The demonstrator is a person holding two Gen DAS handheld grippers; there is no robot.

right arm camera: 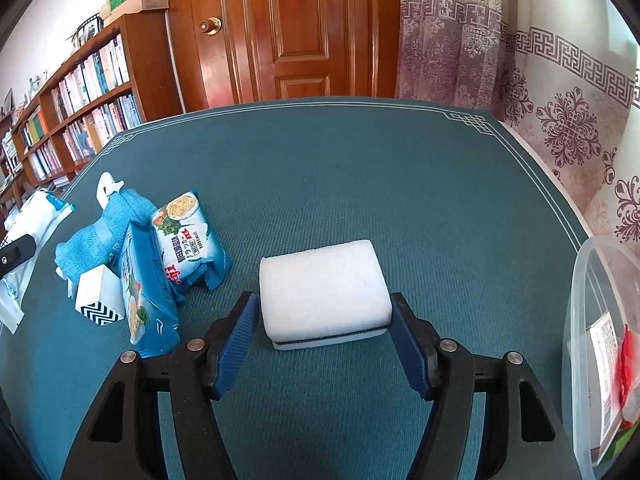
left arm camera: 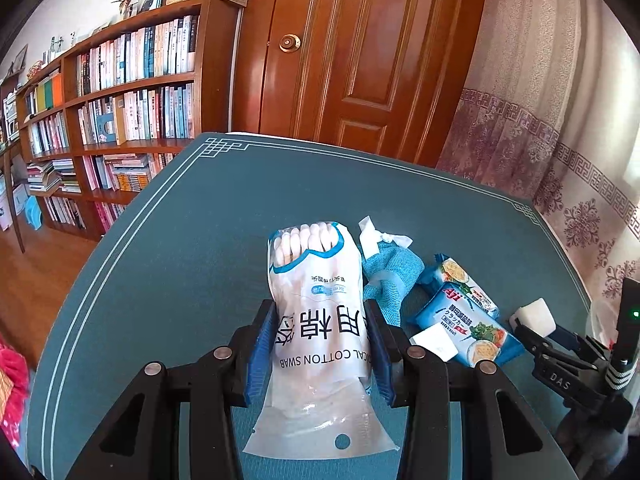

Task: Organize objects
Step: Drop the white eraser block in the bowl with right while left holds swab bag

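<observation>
- The left claw (left arm camera: 320,354) is clamped on a bag of medical cotton swabs (left arm camera: 318,320), its blue pads pressing the bag's sides near the middle. The bag is soft film with loose contents; my guess is that it could slide down through the pads if the grip slackens, or crumple and swing when the hand turns.
- The bag's flat tail with the hang-hole hangs below the pads, toward the camera. That tail could catch on the tabletop (left arm camera: 180,240) or on a bin wall when the bag is set down.
- The right claw (right arm camera: 324,338) holds a white sponge (right arm camera: 324,286) with a dark scouring layer underneath; both pads touch its rear corners only. Most of the block sticks out ahead of the pads, so I judge that it could pivot or pop free on a quick move.
- To the left of the sponge lies the remaining clutter: two blue cracker packets (right arm camera: 188,236), a blue knitted cloth (right arm camera: 100,236) and a small white box with a zigzag pattern (right arm camera: 100,296), all touching or overlapping. A careless sweep of either claw could knock the leaning packet over.
- At the far right stands a clear plastic container (right arm camera: 580,320) already holding some packets, probably the goal. Its rim is close to the tabletop edge; a hard drop or a bump from the claw could push it off.
- Both hands are loaded and near each other, so a collision is possible.
</observation>
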